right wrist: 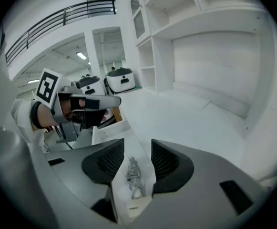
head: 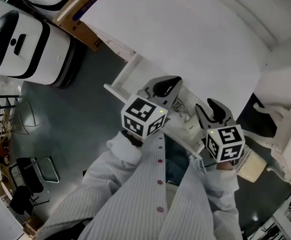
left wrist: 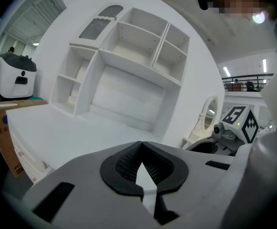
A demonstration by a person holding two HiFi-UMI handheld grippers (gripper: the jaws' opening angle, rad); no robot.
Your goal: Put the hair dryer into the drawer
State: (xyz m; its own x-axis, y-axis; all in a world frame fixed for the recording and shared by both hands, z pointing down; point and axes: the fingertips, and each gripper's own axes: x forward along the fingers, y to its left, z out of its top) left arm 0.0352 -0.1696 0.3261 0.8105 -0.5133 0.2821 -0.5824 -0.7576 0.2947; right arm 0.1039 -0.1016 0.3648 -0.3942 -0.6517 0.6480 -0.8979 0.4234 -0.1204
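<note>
Shirt: the person's striped sleeves (head: 135,194) fill the near edge of the head view, one arm behind each tool.
Left hand-held gripper (head: 173,84) (left wrist: 140,144): closed with its tips touching and nothing held. It is held up above the near edge of the drawer.
Right hand-held gripper (head: 208,108) (right wrist: 137,147): jaws spread apart and empty. It is tilted downward over the drawer, just beside the left one and not touching it.
Drawer (head: 116,92) (right wrist: 105,128): pulled open from the front of the bench, lying below both tools.
Hair dryer (head: 191,128): lies inside the open drawer, a white shape toward the right gripper's side. Neither tool touches it, and its outline is hard to make out.
Cord (head: 182,111) (right wrist: 133,173): a grey bundle lying in the drawer next to the dryer. In the right gripper view it shows through the gap between the jaws, well below them.
Bench (head: 185,34) (left wrist: 57,132) (right wrist: 176,118): a broad white top stretching away behind the drawer.
Shelf unit (left wrist: 128,70) (right wrist: 214,56): white, with open compartments, standing at the back of the bench.
Mirror (left wrist: 209,114): oval, in a white ornate frame, off the right end of the bench.
Cardboard box (head: 82,31) (left wrist: 5,137): brown, against the left end of the bench.
White machine (head: 25,44) (left wrist: 14,75): rounded, with dark trim, on the floor beyond the box.
</note>
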